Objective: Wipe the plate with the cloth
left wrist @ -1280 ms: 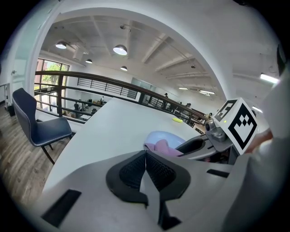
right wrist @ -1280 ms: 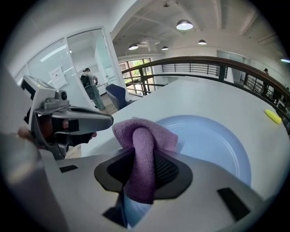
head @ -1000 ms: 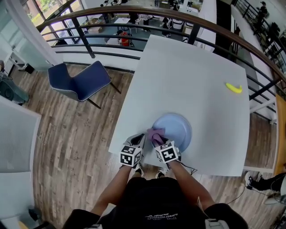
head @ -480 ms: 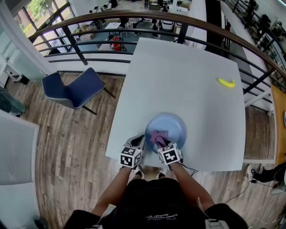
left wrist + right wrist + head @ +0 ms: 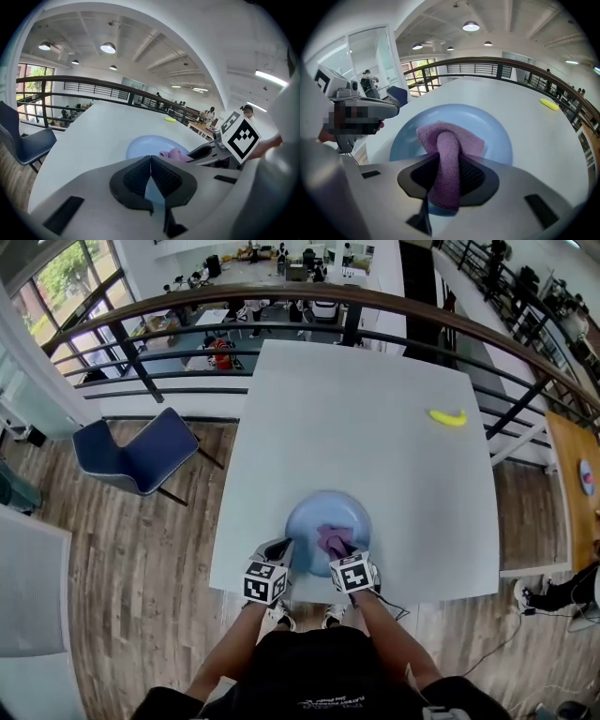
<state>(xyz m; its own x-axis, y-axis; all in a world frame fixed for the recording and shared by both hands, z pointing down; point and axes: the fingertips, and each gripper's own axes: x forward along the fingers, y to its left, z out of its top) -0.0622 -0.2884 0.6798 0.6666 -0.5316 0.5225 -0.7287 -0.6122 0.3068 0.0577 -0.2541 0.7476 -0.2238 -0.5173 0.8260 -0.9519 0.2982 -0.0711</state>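
I held the right gripper (image 5: 447, 177) with its jaws clamped on the purple cloth (image 5: 449, 140), which lay bunched on the blue plate (image 5: 305, 512) near the front edge of the white counter (image 5: 375, 418). The left gripper (image 5: 151, 174) sat at the plate's near-left rim, jaws pressed together. A yellow banana (image 5: 447, 416) lay well apart, toward the far right.

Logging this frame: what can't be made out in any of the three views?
Surface of the plate under the cloth: covered in every view, so its cleanliness is unknown.
Near rim of the plate: hidden behind the right gripper and left gripper in every view.
The yellow object: too small in every view to identify.
Left gripper in the right gripper view: partly under a mosaic patch.
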